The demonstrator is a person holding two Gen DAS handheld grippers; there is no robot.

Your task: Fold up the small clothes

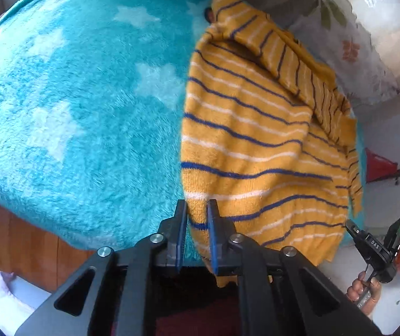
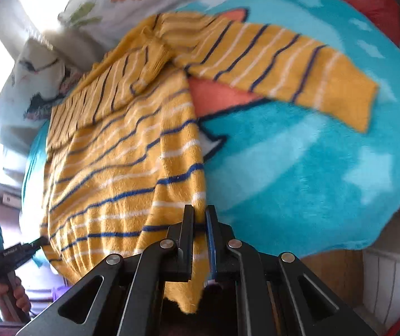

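Clearly, the hem of the yellow striped sweater (image 1: 244,140) is pinched between the fingers of the left claw (image 1: 197,215), at one bottom corner. The other bottom corner is clamped in the right claw (image 2: 200,221). The sweater is spread over a turquoise blanket (image 1: 74,98) on the bed, with one sleeve folded across its body. Only from the right wrist is the other sleeve (image 2: 284,61) seen, stretched out over the blanket, along with an orange patch (image 2: 219,95) beneath it. A floral pillow (image 2: 110,2) is seen beyond the collar.
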